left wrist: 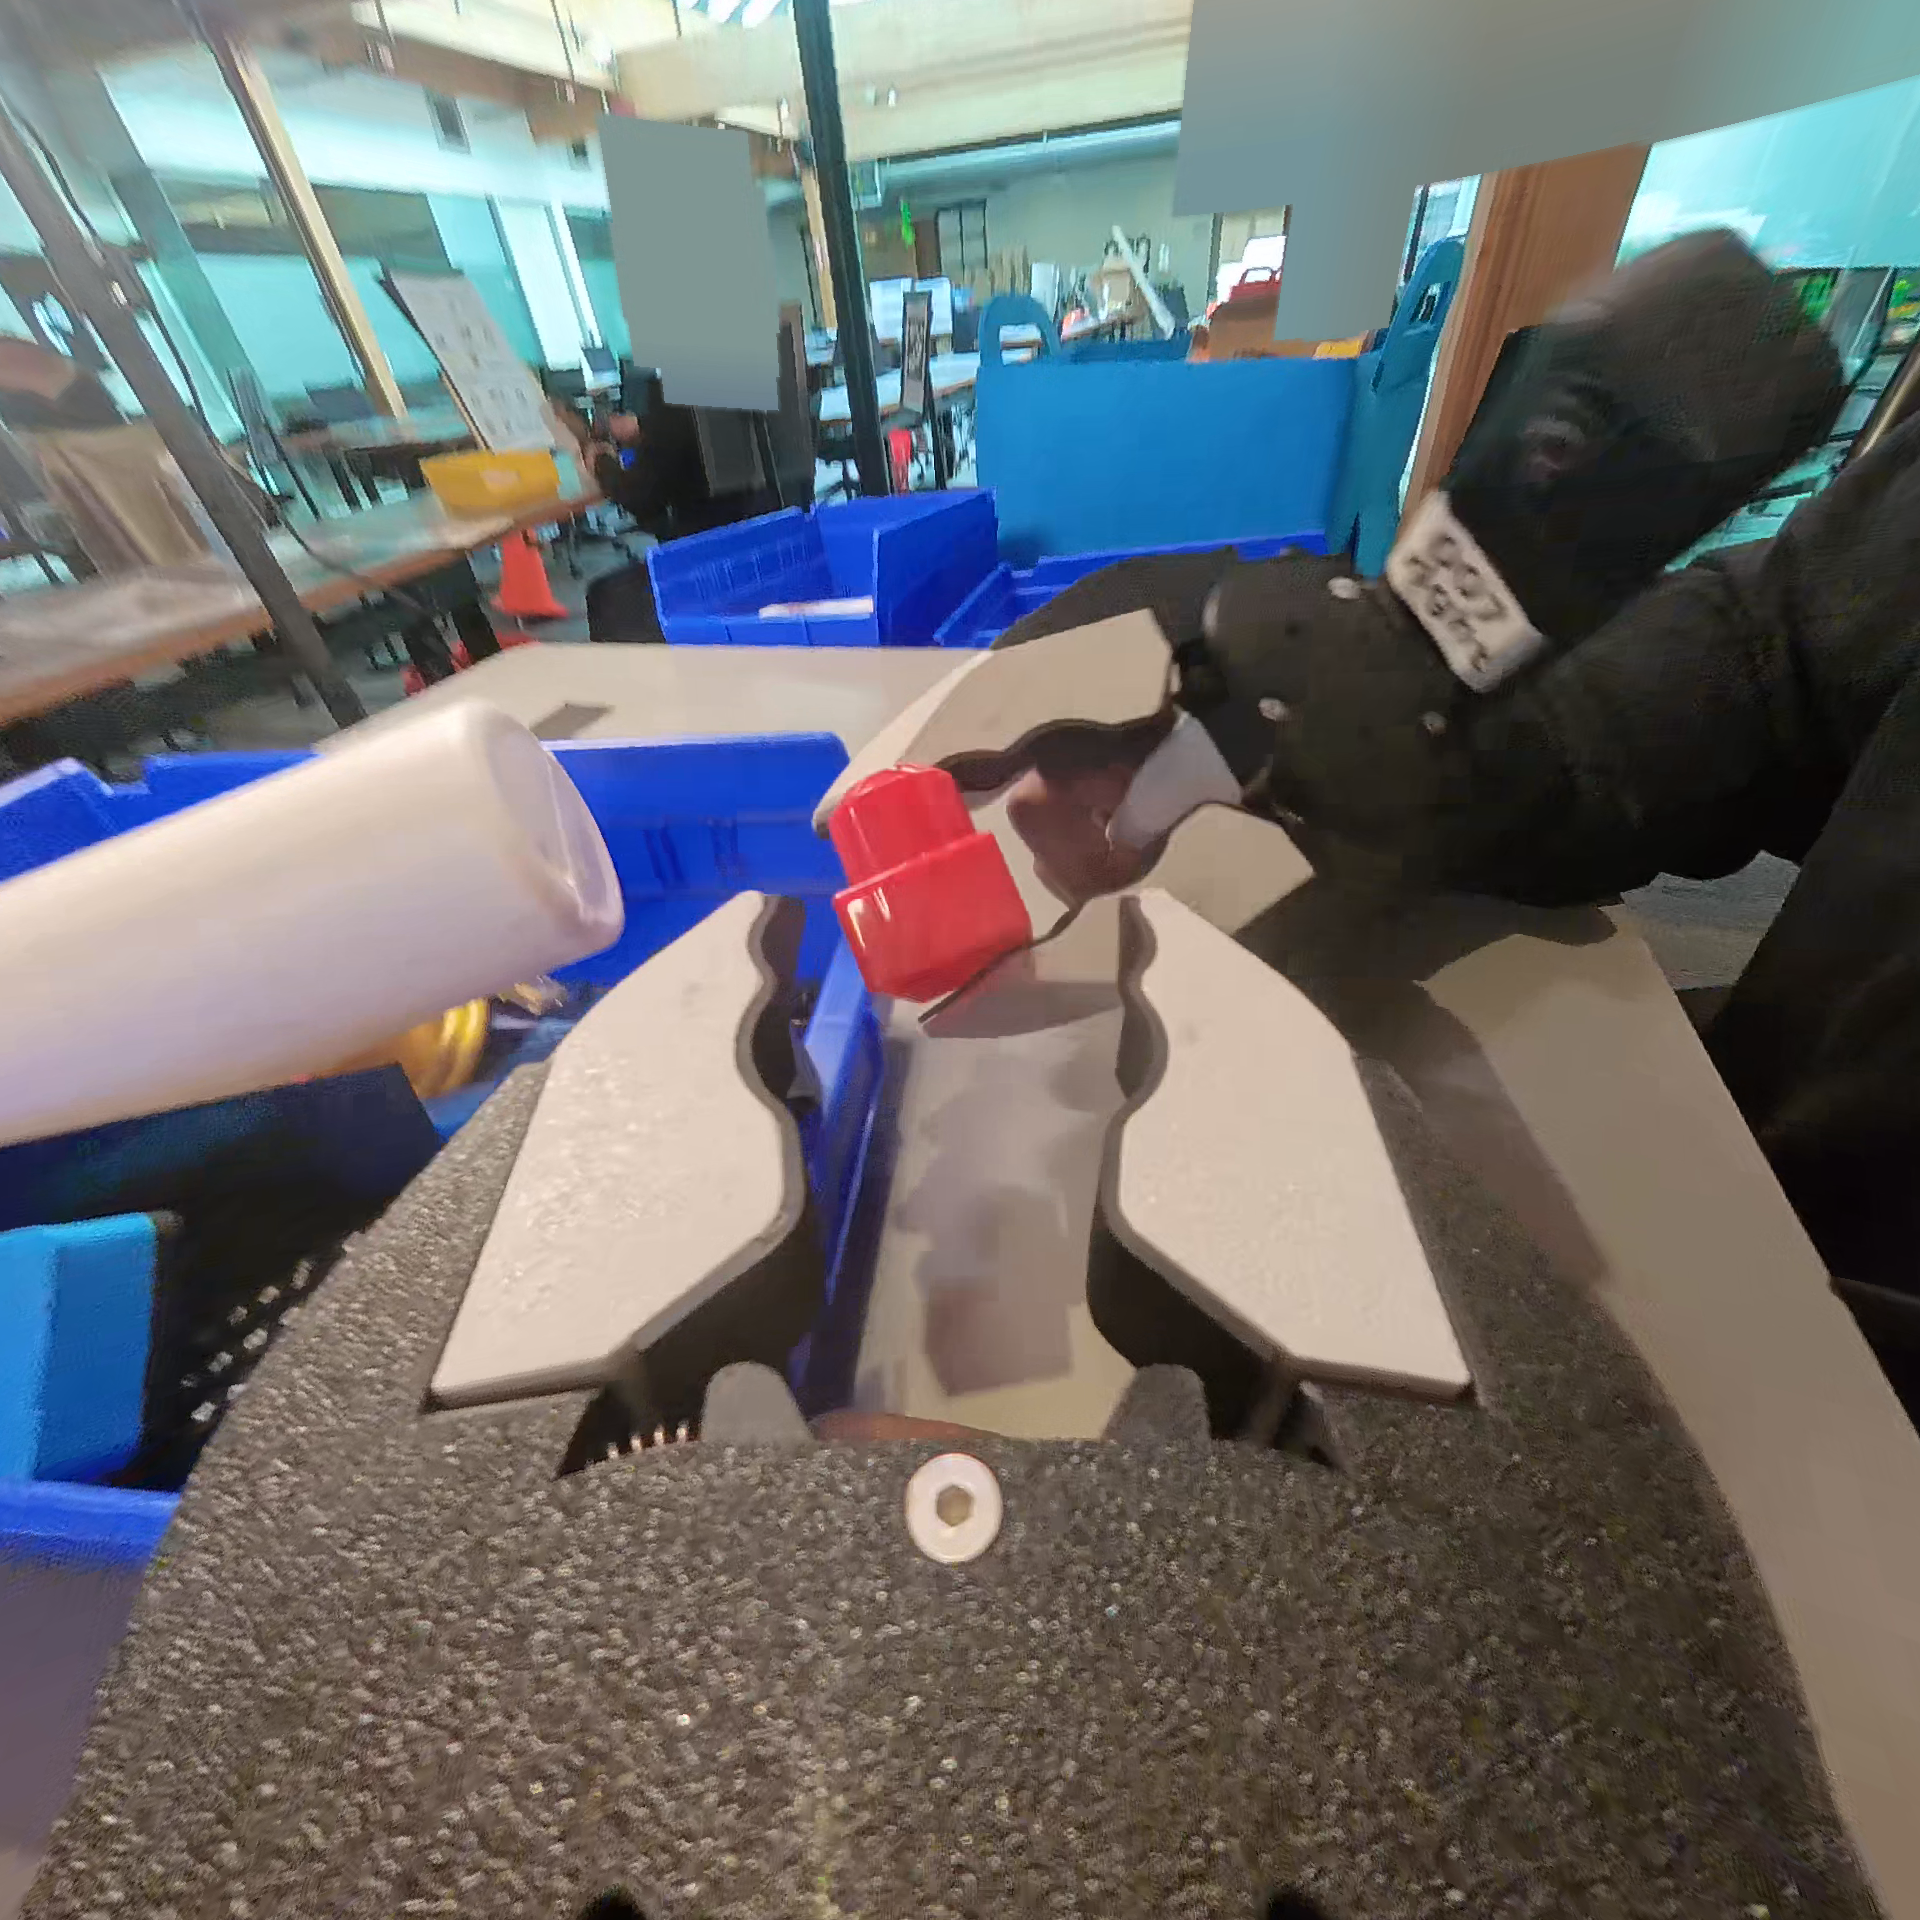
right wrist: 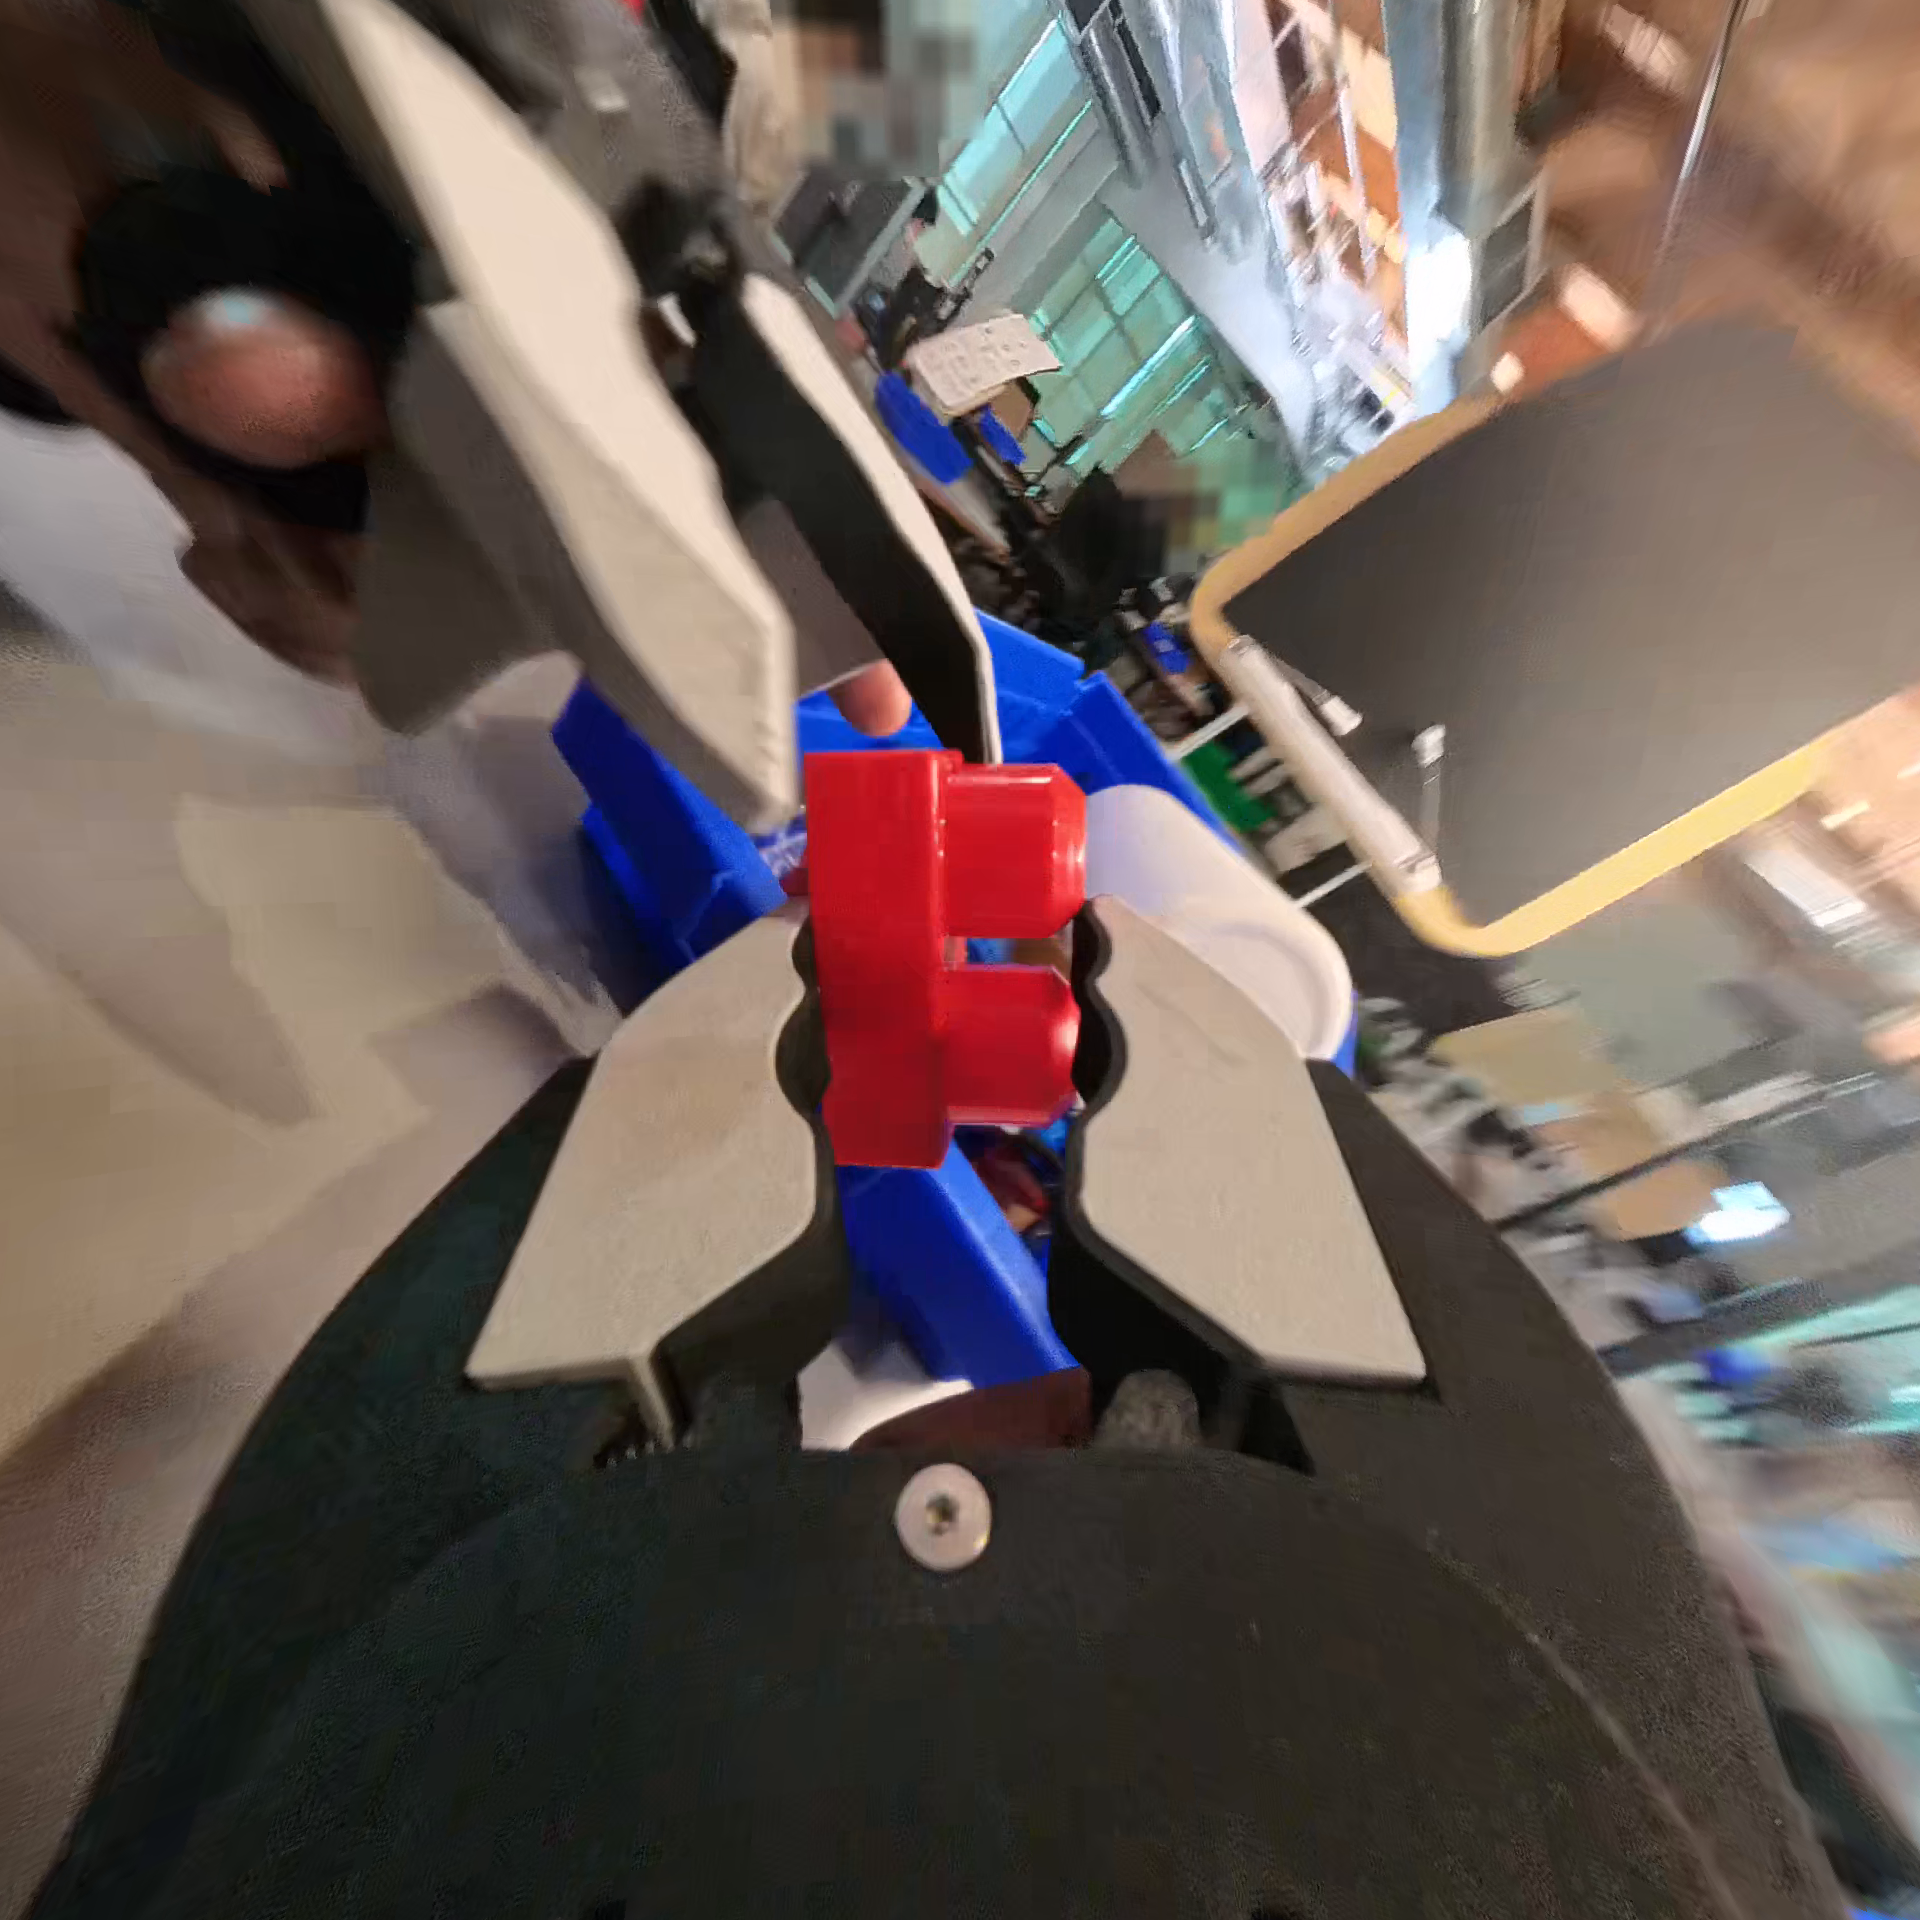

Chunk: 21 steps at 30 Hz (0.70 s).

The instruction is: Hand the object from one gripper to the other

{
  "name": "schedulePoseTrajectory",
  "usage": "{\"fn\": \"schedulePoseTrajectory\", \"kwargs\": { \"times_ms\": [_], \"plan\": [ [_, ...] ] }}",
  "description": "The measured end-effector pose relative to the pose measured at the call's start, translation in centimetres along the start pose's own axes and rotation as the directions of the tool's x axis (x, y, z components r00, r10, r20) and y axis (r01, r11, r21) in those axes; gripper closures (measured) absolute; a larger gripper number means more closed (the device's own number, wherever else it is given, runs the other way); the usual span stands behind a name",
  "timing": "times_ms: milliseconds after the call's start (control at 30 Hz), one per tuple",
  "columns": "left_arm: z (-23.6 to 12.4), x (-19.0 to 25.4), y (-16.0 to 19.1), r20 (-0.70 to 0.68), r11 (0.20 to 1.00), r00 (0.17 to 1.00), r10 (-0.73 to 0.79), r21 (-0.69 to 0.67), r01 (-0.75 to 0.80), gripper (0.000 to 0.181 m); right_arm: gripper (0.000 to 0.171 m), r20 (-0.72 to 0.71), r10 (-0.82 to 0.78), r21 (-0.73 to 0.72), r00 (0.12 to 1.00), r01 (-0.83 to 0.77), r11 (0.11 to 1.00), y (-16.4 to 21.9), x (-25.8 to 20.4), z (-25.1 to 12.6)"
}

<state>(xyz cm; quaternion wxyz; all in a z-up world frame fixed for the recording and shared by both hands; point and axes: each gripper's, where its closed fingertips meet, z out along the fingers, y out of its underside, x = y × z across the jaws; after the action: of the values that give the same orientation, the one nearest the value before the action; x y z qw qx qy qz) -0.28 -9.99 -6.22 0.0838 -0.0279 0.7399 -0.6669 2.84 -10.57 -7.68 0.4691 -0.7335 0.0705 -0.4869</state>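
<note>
A red plastic block [left wrist: 925, 883] with two round studs is held in the air. My right gripper [right wrist: 945, 925] is shut on it, one finger on its flat back and one on the lower stud. The block [right wrist: 914, 966] fills the middle of the right wrist view. In the left wrist view the right gripper [left wrist: 883, 914] comes in from the right in a black-gloved hand. My left gripper [left wrist: 945, 914] is open, its fingertips on either side of the block and not touching it. In the right wrist view the left gripper [right wrist: 883, 774] reaches down from the upper left to the block's top end.
Blue plastic bins [left wrist: 727, 821] stand below and behind the grippers on a grey table [left wrist: 1558, 1091]. A white bottle [left wrist: 312, 904] lies slanted at the left over a bin. More blue bins [left wrist: 831, 571] stand farther back. A dark board with a yellow edge [right wrist: 1558, 623] is at the right.
</note>
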Motion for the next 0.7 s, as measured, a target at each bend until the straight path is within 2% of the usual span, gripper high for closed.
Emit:
{"fn": "schedulePoseTrajectory", "kwargs": {
  "times_ms": [100, 200, 267, 400, 533, 633, 700],
  "plan": [
    [-0.6, -0.4, -1.0, 0.011, 0.998, 0.999, 0.039, 0.055, -0.039, 0.117, 0.127, 0.119, 0.345, 0.018, 0.931, -0.350, 0.937, 0.1, 0.8, -0.1],
    [-0.8, -0.5, -1.5, 0.015, 0.995, 0.999, 0.034, 0.096, -0.035, 0.117, 0.127, 0.274, 0.629, 0.000, 0.728, -0.654, 0.757, -0.2, 1.1, -0.3],
    [-0.7, -0.8, -1.4, 0.044, 0.994, 0.998, 0.053, 0.089, -0.057, 0.117, 0.127, 0.332, 0.740, -0.005, 0.585, -0.783, 0.622, -0.4, 1.7, -0.4],
    [-0.3, -1.0, -1.1, 0.151, 0.982, 0.974, 0.171, 0.054, -0.180, 0.114, 0.127, 0.386, 0.842, 0.004, 0.377, -0.913, 0.407, -0.9, 2.5, -0.5],
    [0.1, -1.3, -0.9, 0.298, 0.942, 0.898, 0.325, -0.014, -0.336, 0.111, 0.127, 0.411, 0.893, -0.007, 0.185, -0.978, 0.207, -1.5, 2.3, -0.2],
    [0.5, -1.4, -0.3, 0.361, 0.918, 0.848, 0.388, -0.075, -0.388, 0.110, 0.127, 0.404, 0.910, 0.000, 0.090, -0.995, 0.098, -1.6, 2.0, 0.1],
    [0.8, -1.2, 0.2, 0.370, 0.924, 0.849, 0.377, -0.091, -0.371, 0.109, 0.127, 0.404, 0.913, 0.021, 0.058, -0.998, 0.054, -1.8, 1.9, 0.2]
  ]
}}
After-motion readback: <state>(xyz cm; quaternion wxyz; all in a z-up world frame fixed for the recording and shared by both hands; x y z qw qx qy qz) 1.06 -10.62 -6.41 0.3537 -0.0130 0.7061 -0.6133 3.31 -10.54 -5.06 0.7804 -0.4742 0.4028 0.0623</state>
